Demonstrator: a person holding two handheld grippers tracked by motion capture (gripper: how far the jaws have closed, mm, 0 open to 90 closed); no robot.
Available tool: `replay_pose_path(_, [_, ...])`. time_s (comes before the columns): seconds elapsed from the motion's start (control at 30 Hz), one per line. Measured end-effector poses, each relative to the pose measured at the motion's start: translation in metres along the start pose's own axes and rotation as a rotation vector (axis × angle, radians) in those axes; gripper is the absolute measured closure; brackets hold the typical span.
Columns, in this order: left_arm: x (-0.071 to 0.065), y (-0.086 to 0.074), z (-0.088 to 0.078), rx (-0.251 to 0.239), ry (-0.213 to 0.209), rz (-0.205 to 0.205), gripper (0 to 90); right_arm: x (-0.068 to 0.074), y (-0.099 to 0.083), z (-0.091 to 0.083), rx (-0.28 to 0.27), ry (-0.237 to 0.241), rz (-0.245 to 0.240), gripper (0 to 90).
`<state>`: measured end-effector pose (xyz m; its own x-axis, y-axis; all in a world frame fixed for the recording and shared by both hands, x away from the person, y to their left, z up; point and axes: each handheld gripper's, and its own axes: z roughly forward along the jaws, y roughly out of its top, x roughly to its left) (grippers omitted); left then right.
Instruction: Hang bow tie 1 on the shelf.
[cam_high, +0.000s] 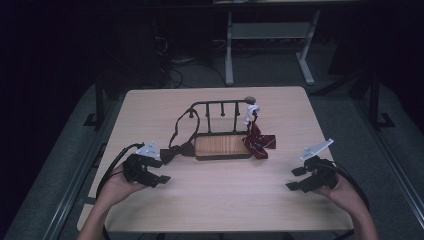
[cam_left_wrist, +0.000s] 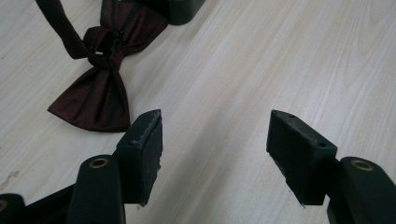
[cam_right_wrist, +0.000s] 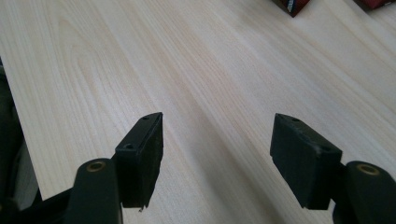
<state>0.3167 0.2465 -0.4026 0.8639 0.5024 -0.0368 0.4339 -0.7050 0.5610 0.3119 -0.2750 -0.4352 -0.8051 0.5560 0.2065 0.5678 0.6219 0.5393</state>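
A dark maroon bow tie (cam_high: 176, 150) lies on the table left of a rack; its strap (cam_high: 181, 126) loops up over the rack's black rail (cam_high: 220, 104). The left gripper view shows the same bow tie (cam_left_wrist: 95, 93) just beyond the left jaw. A red striped bow tie (cam_high: 259, 141) with a white tag hangs from the rail's right end onto the table. My left gripper (cam_high: 159, 172) is open near the maroon bow tie, holding nothing; its jaws (cam_left_wrist: 215, 140) stand wide apart. My right gripper (cam_high: 296, 179) is open over bare table (cam_right_wrist: 217, 140).
The rack's wooden base (cam_high: 222, 146) sits mid-table on a light wood table (cam_high: 225, 200). A white desk frame (cam_high: 270, 35) stands on the floor behind. The table's edge (cam_right_wrist: 28, 154) runs close at the left in the right gripper view.
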Motion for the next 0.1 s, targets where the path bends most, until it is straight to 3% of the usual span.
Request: replay_pose_path(0.1, [-0.0029,-0.002,0.0029,-0.014,0.007,-0.007,36.3,0.0013,0.0006,-0.0001,-0.004,-0.002,-0.007,34.2])
